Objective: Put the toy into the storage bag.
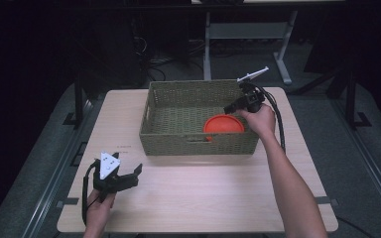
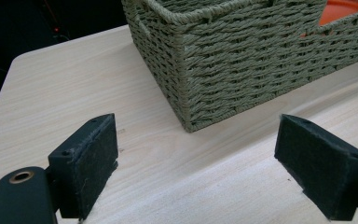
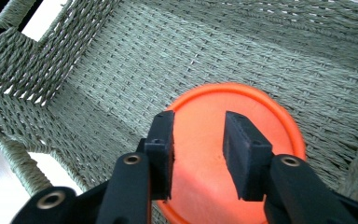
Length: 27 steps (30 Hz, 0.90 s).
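Item: orange plate, lying flat on the floor of the woven basket, toward its near right corner.

Right gripper: hovering over the basket's right end, jaws partly spread with a clear gap between them, pinching nothing. The plate is lying directly beneath and beyond its jaws, centre showing through the gap; whether the pads are touching it cannot be told.

Left gripper: resting low over the table, jaws spread wide, holding nothing. The basket's near corner is standing just ahead of it, apart from both jaws.

Risks, as judged:
- The plate is lying flat, offering no edge between the jaws; closing here is likely meeting bare surface and slipping.
- The basket's right wall is sitting close beside the right gripper; tilting for the rim is risking a snag on the weave.
- The basket is standing unheld, so a snag could be dragging it.
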Available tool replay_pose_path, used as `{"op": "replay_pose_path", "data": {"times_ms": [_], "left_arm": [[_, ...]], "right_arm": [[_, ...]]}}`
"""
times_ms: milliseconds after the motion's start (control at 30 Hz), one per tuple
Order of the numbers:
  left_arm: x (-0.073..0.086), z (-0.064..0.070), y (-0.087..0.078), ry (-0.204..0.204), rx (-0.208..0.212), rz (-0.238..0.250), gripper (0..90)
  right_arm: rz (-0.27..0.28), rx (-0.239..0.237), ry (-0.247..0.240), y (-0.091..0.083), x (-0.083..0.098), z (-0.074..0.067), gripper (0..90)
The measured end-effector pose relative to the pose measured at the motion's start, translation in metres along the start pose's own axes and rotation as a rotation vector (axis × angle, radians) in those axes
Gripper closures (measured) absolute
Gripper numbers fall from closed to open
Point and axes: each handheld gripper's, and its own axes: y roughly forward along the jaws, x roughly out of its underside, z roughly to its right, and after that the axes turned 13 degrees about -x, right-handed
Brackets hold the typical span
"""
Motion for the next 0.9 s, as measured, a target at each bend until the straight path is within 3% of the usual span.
{"op": "replay_pose_path", "data": {"times_ms": [333,467,600,900], "left_arm": [[0.001,0.002,-0.002,0.000,0.009,0.007,12.8],[0.000,0.001,-0.003,0.005,0.007,0.008,12.8],[0.000,0.002,-0.002,0.003,0.010,0.007,12.8],[0.000,0.002,-0.002,0.006,0.009,0.007,12.8]], "right_arm": [[0.033,-0.049,-0.011,-0.007,0.008,-0.005,48.9],[0.033,-0.057,-0.006,-0.011,0.013,-0.006,46.4],[0.055,-0.105,-0.008,-0.019,0.017,-0.009,46.0],[0.055,-0.126,-0.041,-0.027,0.019,-0.019,43.3]]}}
